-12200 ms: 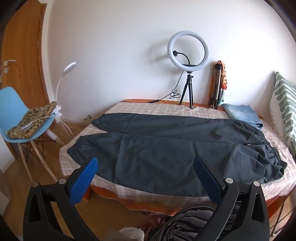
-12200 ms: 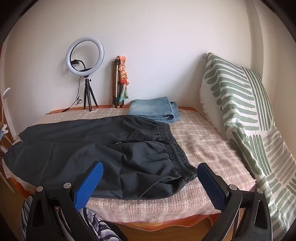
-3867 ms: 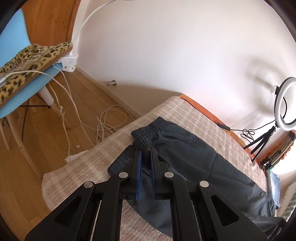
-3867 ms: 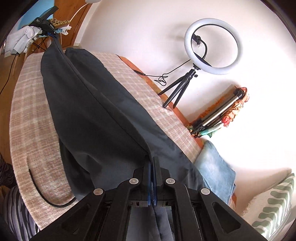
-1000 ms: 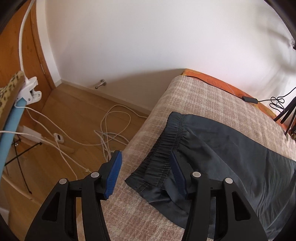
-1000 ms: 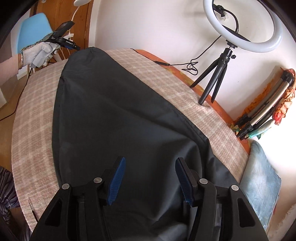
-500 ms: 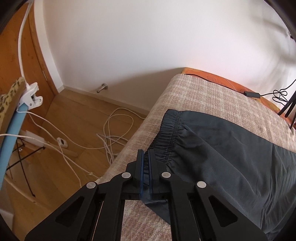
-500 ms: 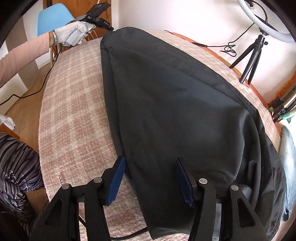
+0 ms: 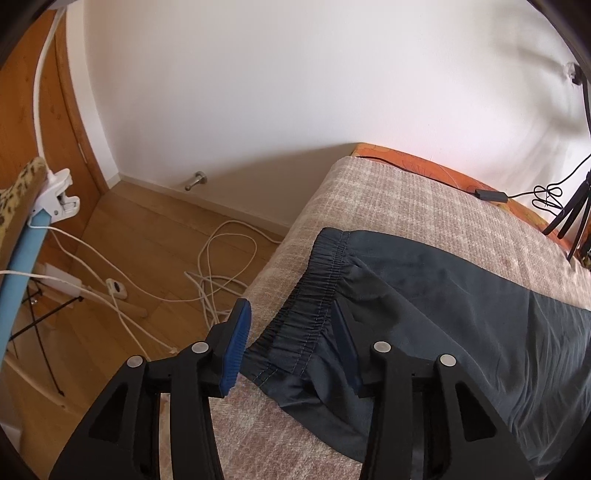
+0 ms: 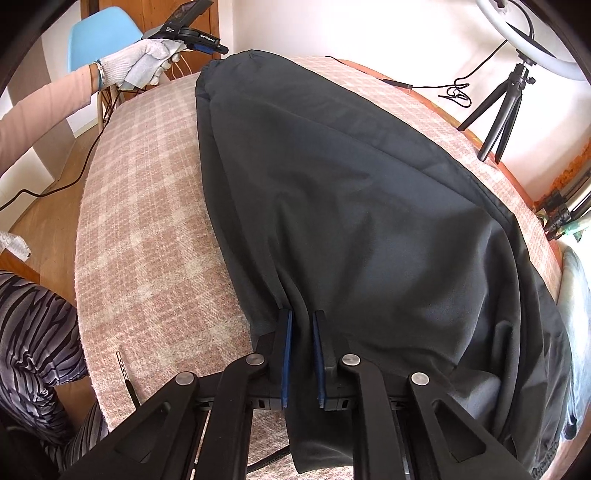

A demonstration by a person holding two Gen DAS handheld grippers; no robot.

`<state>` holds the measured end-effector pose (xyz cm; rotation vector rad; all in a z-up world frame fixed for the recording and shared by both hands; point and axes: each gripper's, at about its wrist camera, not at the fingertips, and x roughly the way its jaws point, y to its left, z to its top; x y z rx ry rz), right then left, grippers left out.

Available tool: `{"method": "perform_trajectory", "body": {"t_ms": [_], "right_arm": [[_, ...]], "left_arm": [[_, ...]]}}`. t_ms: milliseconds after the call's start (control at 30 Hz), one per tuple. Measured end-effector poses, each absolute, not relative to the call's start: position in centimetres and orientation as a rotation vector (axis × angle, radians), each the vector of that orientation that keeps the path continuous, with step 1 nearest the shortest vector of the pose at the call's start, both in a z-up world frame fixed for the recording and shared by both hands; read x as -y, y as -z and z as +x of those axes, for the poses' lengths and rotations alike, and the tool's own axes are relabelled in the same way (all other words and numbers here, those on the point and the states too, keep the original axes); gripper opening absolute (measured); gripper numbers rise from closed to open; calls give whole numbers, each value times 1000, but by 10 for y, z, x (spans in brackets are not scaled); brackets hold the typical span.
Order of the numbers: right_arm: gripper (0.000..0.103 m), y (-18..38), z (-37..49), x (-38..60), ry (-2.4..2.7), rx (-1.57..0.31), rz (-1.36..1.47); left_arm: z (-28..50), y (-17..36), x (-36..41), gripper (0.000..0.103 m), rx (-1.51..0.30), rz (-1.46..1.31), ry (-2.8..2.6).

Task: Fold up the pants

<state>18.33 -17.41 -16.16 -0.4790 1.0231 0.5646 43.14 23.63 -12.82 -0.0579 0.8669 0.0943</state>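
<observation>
White lettering runs along the side of the left gripper (image 10: 192, 35), but it is too small and blurred to read. No other text shows.

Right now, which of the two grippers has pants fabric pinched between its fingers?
The right gripper: its fingers are nearly together on a fold of the pants. The left gripper is wide open over the cuff.

Dark pants (image 10: 369, 206) flat on bed, legs stacked lengthwise.

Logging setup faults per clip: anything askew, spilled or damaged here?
Nothing spilled or damaged. The pants lie folded lengthwise on the bed, bunched near the right gripper; loose white cables tangle on the floor.
</observation>
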Motion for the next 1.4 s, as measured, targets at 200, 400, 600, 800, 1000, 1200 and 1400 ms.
{"method": "perform_trajectory", "body": {"t_ms": [200,400,600,800,1000,1200,1400], "right_arm": [[8,161,186,173,-559,-1024,-478],[3,155,185,173,-539,-1000,-474],[2,139,179,179,-563,-967,-413],[29,152,173,180,-567,-1004,-380],[37,128,149,225,-466,-918,-223],[37,110,109,288,-309,-857,-93],[38,97,61,341,-170,-837,-40]], "left_arm": [[439,151,-220,25,-912,-17,-108],[432,134,-222,8,-870,36,-149],[429,124,-239,9,-877,67,-186],[420,119,-240,25,-890,65,-210],[383,77,-201,32,-795,96,-119],[328,58,-103,37,-758,156,173],[285,63,6,37,-781,232,429]]}}
